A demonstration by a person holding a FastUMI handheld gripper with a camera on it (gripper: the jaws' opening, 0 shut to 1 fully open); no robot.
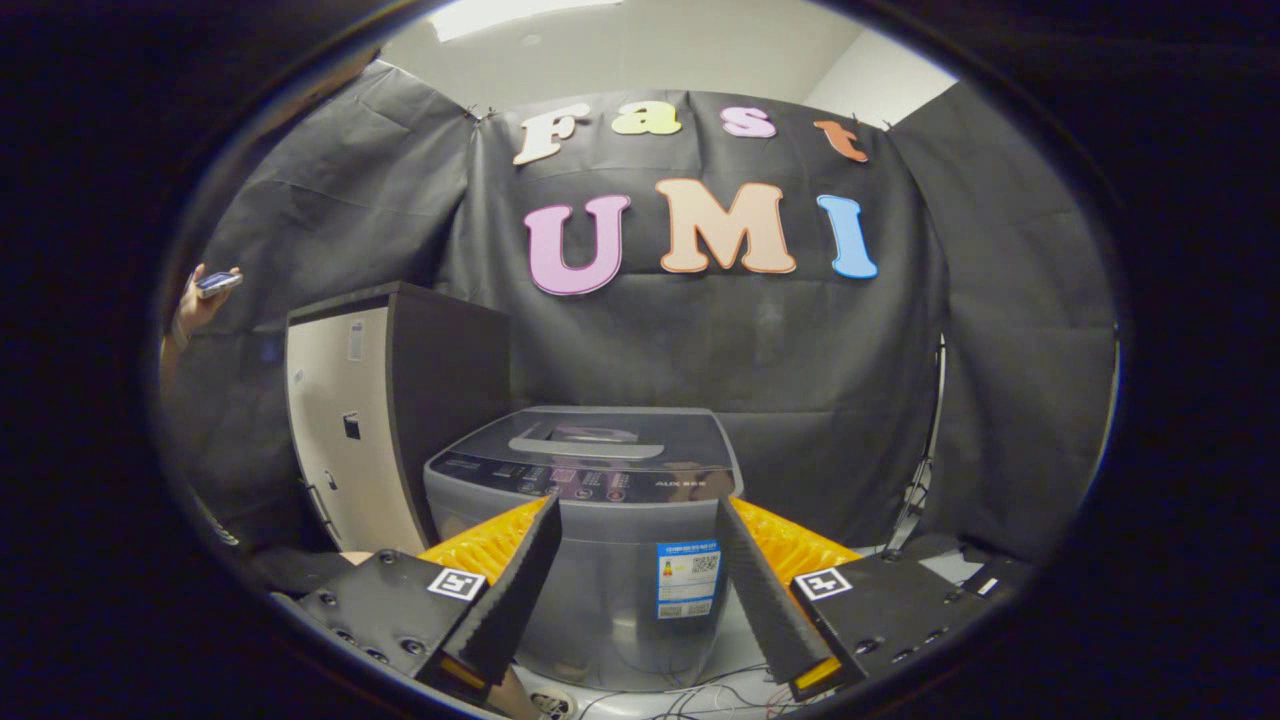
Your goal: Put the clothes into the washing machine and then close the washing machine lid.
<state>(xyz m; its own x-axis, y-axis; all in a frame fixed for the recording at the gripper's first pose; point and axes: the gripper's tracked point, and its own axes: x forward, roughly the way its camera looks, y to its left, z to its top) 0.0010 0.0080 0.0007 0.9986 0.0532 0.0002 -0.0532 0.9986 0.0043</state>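
A grey top-loading washing machine (600, 520) stands just ahead of my fingers, a short way off. Its dark lid (590, 440) lies flat and closed, with a handle recess in the middle and a control strip along the front. A label is stuck on the front wall. My gripper (640, 520) is open, its two fingers spread wide either side of the machine's front, with nothing between them. No clothes are in sight.
A tall cabinet (370, 420) with a pale door and dark sides stands to the left of the machine. Beyond it a person's hand (205, 295) holds a phone. A stand leg and cables (915, 500) are to the right, and loose wires lie on the floor below.
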